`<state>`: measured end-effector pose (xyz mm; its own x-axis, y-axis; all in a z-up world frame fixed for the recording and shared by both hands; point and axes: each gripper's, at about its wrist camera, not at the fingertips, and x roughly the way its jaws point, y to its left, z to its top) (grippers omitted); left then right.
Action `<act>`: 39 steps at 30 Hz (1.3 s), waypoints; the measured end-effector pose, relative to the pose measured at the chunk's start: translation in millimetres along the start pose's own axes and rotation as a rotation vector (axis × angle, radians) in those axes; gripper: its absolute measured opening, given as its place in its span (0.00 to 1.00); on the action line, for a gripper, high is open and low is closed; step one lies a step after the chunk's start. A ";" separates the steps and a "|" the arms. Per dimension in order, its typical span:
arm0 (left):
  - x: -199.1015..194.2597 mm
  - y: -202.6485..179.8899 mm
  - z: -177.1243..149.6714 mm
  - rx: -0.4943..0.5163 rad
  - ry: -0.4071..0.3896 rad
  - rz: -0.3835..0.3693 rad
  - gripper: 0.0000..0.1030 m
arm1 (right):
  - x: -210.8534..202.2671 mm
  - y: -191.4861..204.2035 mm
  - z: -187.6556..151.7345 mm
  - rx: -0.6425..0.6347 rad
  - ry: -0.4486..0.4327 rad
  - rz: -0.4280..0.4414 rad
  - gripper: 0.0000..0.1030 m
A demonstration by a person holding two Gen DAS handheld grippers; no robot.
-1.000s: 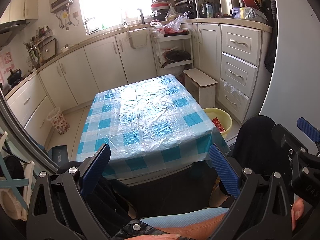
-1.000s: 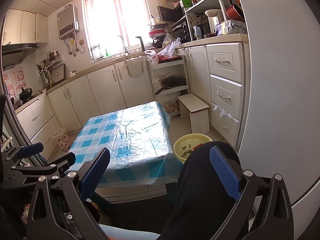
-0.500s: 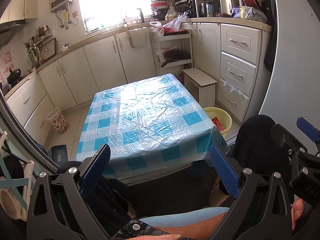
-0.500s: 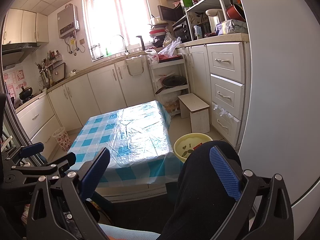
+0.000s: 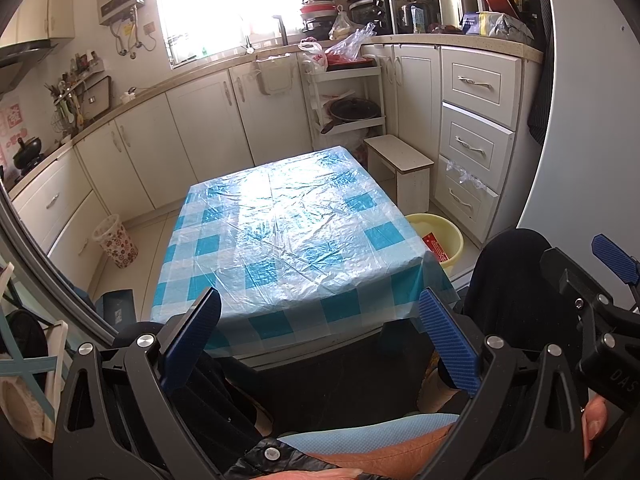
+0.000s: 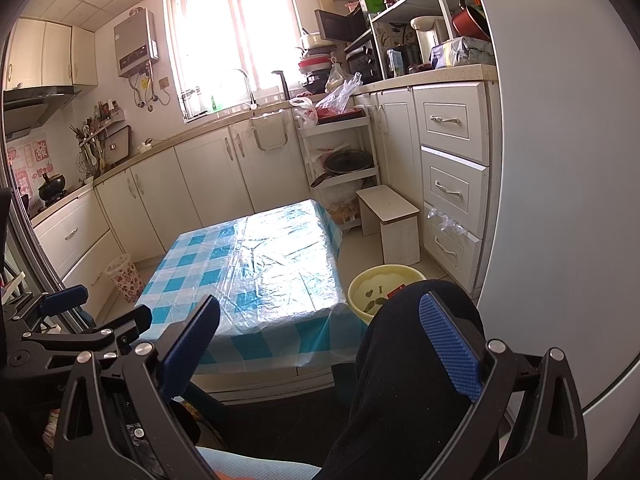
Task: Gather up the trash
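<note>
Kitchen, cream cabinets along two walls, bright window behind; one low table (image 5: 288, 236) at the centre, covered by a blue-and-white checked cloth under clear plastic film — its top bare; landmark for all that follows.

One yellow basin (image 5: 454, 240) on the floor just beside the table's right near corner; inside it one red packet (image 5: 437, 249), plus a few dark scraps (image 6: 376, 302) seen from the right wrist view, too small to name; this is the only trash-like matter I can make out. One white step stool (image 5: 404, 168) beyond the basin, off the table's right far corner; one patterned wastebasket (image 5: 115, 242) on the floor well left of the table, against the cabinets; one three-tier white cart (image 5: 344, 96) behind the table, a lidded pan on its middle shelf.

Two grippers, both on the near side of the table, low, over the person's dark-trousered knees: left gripper (image 5: 320, 336) — fingers spread wide, nothing between them; right gripper (image 6: 320, 336) likewise spread and holding nothing; each pair of blue pads (image 5: 448, 344) well apart.
</note>
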<state>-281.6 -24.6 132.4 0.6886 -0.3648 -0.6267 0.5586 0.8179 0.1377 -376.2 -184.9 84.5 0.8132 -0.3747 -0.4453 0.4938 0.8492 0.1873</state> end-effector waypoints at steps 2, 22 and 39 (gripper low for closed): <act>0.1 0.3 0.1 0.000 0.001 -0.001 0.93 | 0.5 -0.5 0.8 0.000 0.001 0.000 0.93; 0.2 0.7 -0.7 0.002 0.002 -0.003 0.93 | -1.2 1.1 -0.1 0.002 0.002 0.000 0.93; 0.7 1.5 1.2 0.002 0.003 -0.003 0.93 | -1.1 0.1 1.1 0.004 0.006 0.001 0.93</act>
<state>-279.7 -24.2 133.1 0.6857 -0.3656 -0.6294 0.5615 0.8159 0.1377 -376.7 -184.8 86.0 0.8119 -0.3719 -0.4499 0.4942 0.8482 0.1907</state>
